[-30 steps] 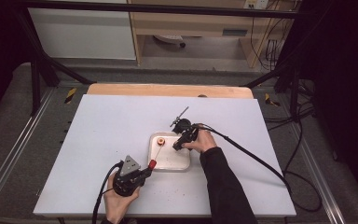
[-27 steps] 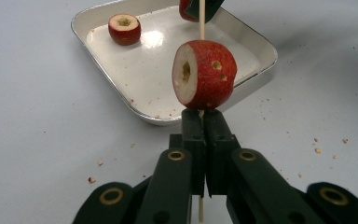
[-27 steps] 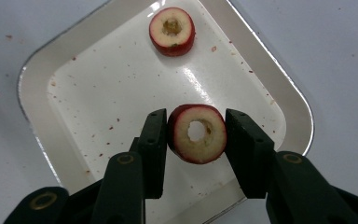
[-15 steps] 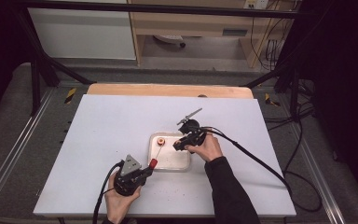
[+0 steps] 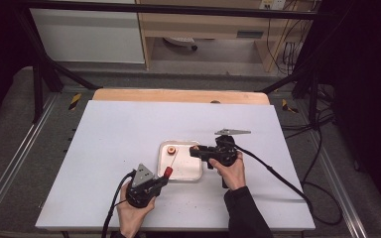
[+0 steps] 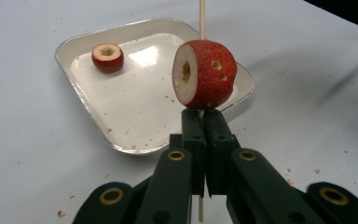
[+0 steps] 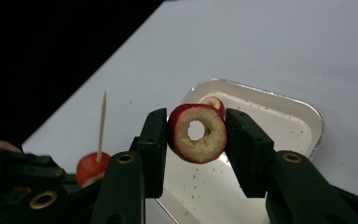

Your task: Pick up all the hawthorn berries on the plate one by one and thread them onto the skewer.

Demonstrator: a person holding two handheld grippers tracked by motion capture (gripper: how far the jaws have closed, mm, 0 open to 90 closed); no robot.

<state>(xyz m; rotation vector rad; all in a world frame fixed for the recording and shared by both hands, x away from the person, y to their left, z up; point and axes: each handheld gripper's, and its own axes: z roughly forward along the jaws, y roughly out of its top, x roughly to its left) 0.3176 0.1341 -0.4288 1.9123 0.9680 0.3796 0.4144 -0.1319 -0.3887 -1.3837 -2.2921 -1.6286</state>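
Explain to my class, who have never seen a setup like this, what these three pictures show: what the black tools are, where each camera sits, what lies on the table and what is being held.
A person sits at a white table with a hand-held two-jaw gripper in each hand. One camera looks down from above; the other two ride on the grippers and look along their black jaws. On the table stands a shallow metal tray with one cored red fruit piece lying in it. The left gripper is shut on a thin wooden skewer, on which a second fruit piece is already threaded. The right gripper pinches a third piece, a ring with a hole through its middle, above the tray.
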